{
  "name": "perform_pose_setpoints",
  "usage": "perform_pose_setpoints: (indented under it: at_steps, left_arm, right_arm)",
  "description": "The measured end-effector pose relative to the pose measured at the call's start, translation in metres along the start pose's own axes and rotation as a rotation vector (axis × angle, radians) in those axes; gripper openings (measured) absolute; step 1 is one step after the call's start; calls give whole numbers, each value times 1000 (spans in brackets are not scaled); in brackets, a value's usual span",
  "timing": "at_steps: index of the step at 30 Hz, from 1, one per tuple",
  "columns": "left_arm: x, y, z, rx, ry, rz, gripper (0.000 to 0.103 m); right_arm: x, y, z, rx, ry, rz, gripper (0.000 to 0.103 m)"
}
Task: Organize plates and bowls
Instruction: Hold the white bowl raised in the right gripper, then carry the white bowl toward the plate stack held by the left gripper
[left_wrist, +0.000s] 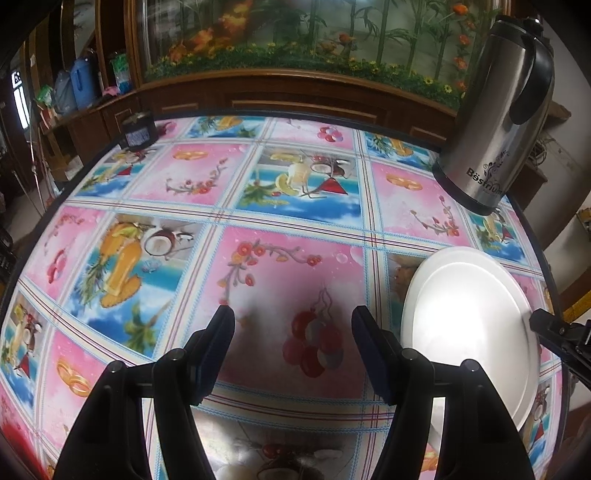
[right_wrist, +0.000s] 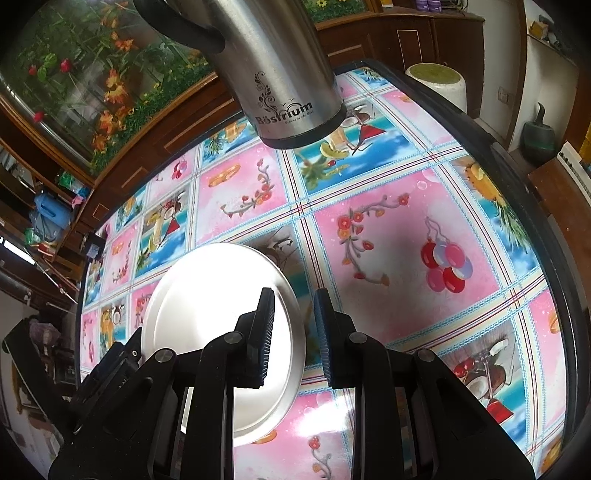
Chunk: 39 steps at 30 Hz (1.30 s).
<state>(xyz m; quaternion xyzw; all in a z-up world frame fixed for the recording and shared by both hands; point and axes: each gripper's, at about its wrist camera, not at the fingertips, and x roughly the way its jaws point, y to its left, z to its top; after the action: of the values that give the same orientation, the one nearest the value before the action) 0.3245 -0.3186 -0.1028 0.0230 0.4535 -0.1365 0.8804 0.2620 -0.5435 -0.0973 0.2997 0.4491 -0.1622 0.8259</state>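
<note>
A white plate (left_wrist: 469, 325) lies flat on the patterned tablecloth, right of my left gripper (left_wrist: 293, 317). That gripper hovers open over a pink square with nothing between its fingers. In the right wrist view the plate (right_wrist: 207, 295) sits at lower left. My right gripper (right_wrist: 294, 295) hangs over the plate's right rim with its jaws a narrow gap apart. Its left finger (right_wrist: 266, 321) covers the plate, and the rim shows in the gap, not pressed by the pads. The right gripper's tip (left_wrist: 550, 326) also shows at the plate's far edge. No bowl is in view.
A steel jug (left_wrist: 495, 122) (right_wrist: 280, 74) with a black handle stands behind the plate. A dark jar (left_wrist: 138, 129) sits at the table's far left edge. The round table's black rim (right_wrist: 554, 236) curves on the right, with a pale stool (right_wrist: 436, 81) beyond. A wooden cabinet lines the back.
</note>
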Motion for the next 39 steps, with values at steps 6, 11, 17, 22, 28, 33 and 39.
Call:
perform_pose_setpoints:
  at_steps: [6, 11, 17, 22, 28, 33, 39]
  left_arm:
    - [1, 1, 0, -7, 2, -16, 66]
    - [1, -1, -1, 1, 6, -16, 66]
    - [-2, 10, 5, -36, -3, -33, 68]
    - [-4, 11, 6, -45, -1, -53, 69]
    - [-4, 3, 3, -20, 10, -86, 71]
    - [-3, -1, 1, -10, 12, -93, 73]
    - [-5, -11, -2, 27, -1, -69, 74]
  right_arm:
    - [3, -2, 0, 3, 6, -3, 21]
    - [2, -2, 0, 2, 5, -8, 21]
    - [0, -6, 2, 7, 0, -11, 21]
    - [0, -7, 2, 10, 2, -11, 28]
    - [-1, -5, 2, 6, 3, -2, 28]
    - [0, -5, 1, 7, 2, 5, 28]
    - [-1, -3, 1, 6, -4, 6, 28]
